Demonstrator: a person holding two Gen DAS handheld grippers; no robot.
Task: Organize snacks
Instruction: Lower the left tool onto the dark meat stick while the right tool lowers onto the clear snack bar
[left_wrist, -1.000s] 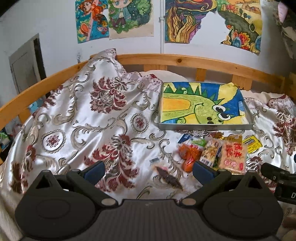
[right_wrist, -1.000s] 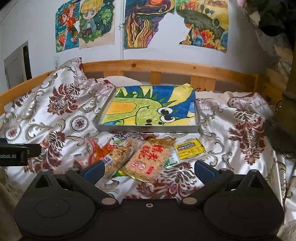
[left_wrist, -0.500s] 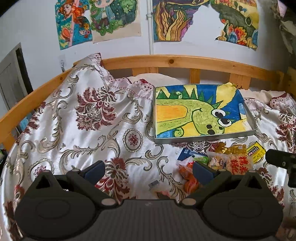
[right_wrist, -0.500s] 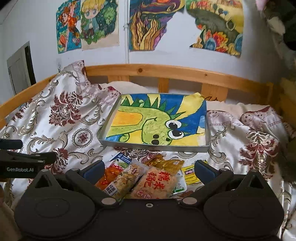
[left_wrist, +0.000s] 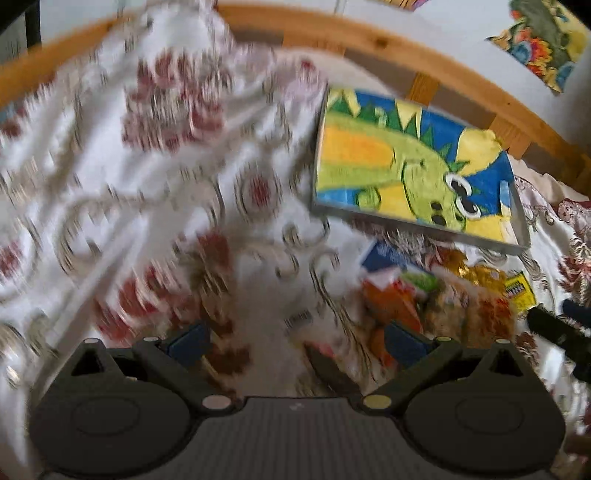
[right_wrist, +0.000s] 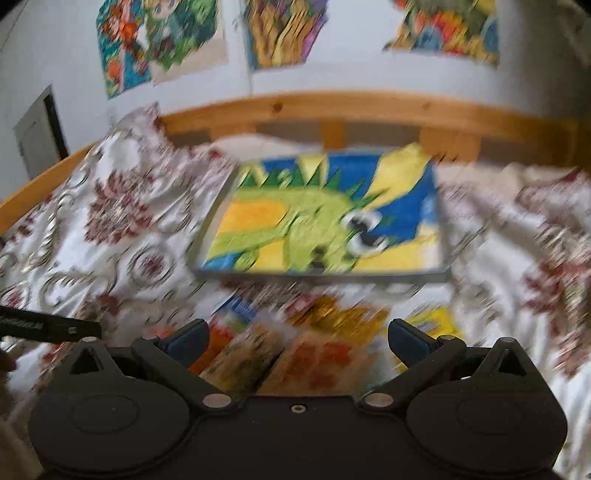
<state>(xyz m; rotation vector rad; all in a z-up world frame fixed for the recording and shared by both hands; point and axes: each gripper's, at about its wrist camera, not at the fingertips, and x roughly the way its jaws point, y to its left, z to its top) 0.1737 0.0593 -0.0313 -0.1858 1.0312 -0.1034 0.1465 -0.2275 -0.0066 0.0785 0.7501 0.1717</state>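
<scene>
Both views are motion-blurred. The left hand-held gripper (left_wrist: 295, 338) hangs over the bed (left_wrist: 110, 192) with its 2 fingers spread apart, nothing between them. The right hand-held gripper (right_wrist: 297, 338) is likewise agape and empty, just above the snacks (right_wrist: 295, 343). They lie heaped on the bedspread, near the front edge of the tray (right_wrist: 321, 273) — none inside it.

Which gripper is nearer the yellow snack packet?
Right. The right gripper hangs over the snack pile with the yellow snack packet by its right finger; the left gripper sits farther left.
</scene>
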